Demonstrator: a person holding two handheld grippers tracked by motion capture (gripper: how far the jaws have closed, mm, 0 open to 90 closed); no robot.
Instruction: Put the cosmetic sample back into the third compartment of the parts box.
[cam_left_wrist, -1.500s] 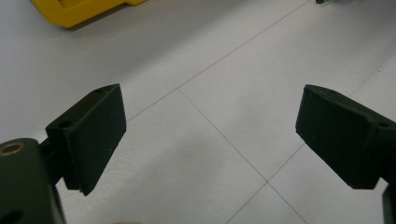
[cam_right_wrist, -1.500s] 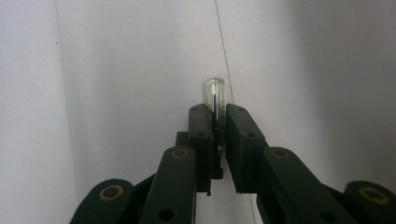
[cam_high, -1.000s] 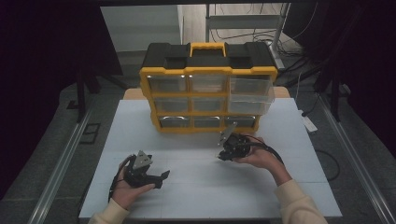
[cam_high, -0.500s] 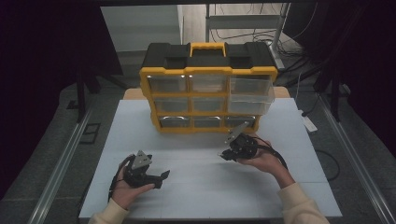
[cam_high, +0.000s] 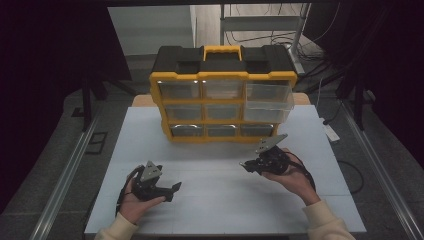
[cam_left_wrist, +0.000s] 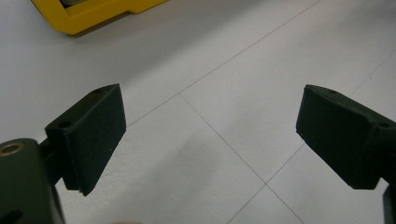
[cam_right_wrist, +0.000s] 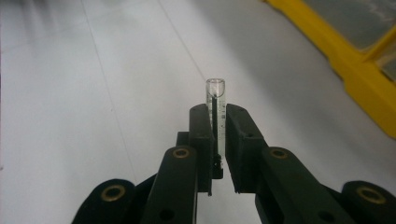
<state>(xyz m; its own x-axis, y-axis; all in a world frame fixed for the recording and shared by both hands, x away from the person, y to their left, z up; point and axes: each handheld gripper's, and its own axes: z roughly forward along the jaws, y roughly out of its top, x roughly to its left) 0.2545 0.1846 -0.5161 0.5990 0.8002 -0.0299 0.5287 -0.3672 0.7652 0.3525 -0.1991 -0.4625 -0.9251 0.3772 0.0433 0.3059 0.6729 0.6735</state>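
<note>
Two claws work over the white counter (cam_high: 210, 165) in front of a yellow and black drawer cabinet (cam_high: 222, 95). The right claw (cam_right_wrist: 218, 122) is clenched on a small clear tube (cam_right_wrist: 215, 100) with printed markings, which stands up between the pads with its open top poking above them. In the high view this right claw (cam_high: 246, 165) hovers just in front of the cabinet's bottom row, near its right-hand side. The left claw (cam_left_wrist: 210, 135) is released, its pads wide apart with bare counter between them, and it rests low near the front left of the counter (cam_high: 175, 188).

One drawer (cam_high: 267, 96) in the top row, at the right, stands pulled out further than the others, and a second just below it seems slightly out too. Judging from this, the step in hand is carrying the tube, most likely toward one of those drawers for storage.

The next move calls for raising the tube to the height of the open drawer, bringing it over the drawer's rim and loosening the grip only once it sits inside. The free left claw could steady the cabinet or shut the drawer afterwards.
</note>
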